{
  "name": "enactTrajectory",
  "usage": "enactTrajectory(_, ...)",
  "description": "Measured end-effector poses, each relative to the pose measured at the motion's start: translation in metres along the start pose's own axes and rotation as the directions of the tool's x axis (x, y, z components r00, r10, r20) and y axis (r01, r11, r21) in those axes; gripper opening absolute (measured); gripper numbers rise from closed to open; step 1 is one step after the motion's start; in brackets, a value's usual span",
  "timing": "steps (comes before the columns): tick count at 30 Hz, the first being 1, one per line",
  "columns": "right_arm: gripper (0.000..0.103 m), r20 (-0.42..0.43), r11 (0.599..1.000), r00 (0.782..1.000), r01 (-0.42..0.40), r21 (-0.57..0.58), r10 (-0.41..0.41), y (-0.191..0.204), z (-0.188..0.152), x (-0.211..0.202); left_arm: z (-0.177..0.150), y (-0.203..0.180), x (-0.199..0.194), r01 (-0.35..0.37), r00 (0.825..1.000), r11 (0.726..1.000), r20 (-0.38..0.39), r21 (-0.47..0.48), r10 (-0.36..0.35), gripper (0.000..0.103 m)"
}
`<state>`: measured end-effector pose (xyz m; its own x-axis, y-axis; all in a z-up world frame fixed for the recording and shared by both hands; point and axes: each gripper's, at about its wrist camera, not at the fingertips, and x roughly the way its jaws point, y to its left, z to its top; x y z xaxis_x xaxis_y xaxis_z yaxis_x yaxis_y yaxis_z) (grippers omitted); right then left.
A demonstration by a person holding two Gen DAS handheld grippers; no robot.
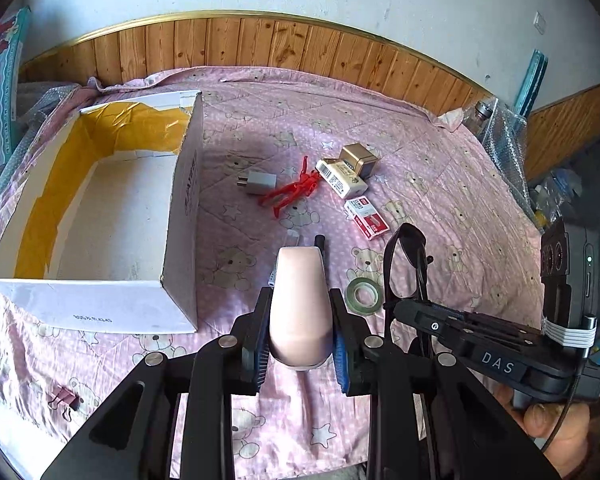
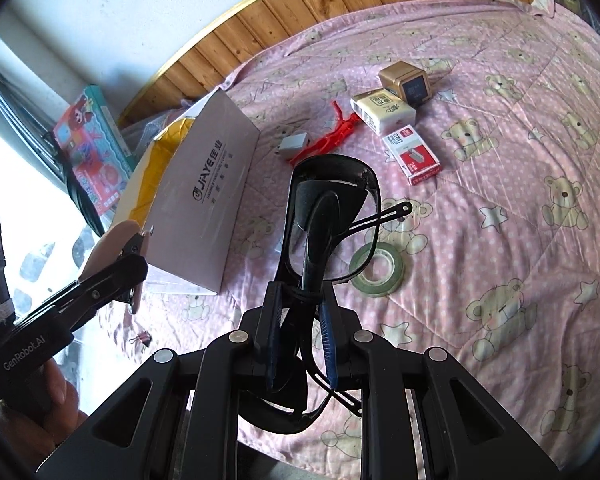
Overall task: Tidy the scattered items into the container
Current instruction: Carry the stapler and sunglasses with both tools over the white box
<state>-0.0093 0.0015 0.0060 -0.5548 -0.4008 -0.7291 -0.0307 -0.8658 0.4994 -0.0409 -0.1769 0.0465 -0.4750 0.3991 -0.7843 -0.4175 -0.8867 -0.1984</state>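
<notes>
My left gripper [image 1: 300, 294] is shut on a pale pink oblong item [image 1: 300, 272], held above the pink bedspread just right of the white cardboard box [image 1: 180, 216]. The box is open, lined with yellow tape and holds nothing I can see. My right gripper [image 2: 302, 290] is shut on folded black glasses [image 2: 320, 216] that stick up above it. The left wrist view shows the right gripper [image 1: 404, 308] close by on the right. On the bed lie a grey charger [image 1: 260, 183], a red plastic piece [image 1: 292, 192], a white pack [image 1: 340, 178], a gold cube [image 1: 360, 158], a staple box [image 1: 366, 216] and a tape roll [image 1: 364, 292].
A pink binder clip [image 1: 64, 400] lies near the bed's front edge, left of my left gripper. A wood-panelled wall [image 1: 260, 40] runs behind the bed. Bubble wrap and a bottle [image 1: 484, 112] sit at the far right corner, and a toy box [image 2: 96, 152] stands behind the cardboard box.
</notes>
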Motion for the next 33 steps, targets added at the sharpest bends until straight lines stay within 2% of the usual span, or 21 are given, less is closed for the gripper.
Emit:
enactTrajectory(5,0.019,-0.012,1.000,1.000,0.012,-0.010,-0.012,0.007,0.009,0.004,0.011,0.008,-0.003,0.021,1.000,1.000,0.011,-0.019,-0.021,0.027)
enactTrajectory(33,0.019,0.012,0.996,1.000,0.003,-0.090,-0.002,0.050,0.063,0.006,0.058,0.032,-0.017,0.026,0.996,0.997,0.084,-0.066,-0.021,0.027)
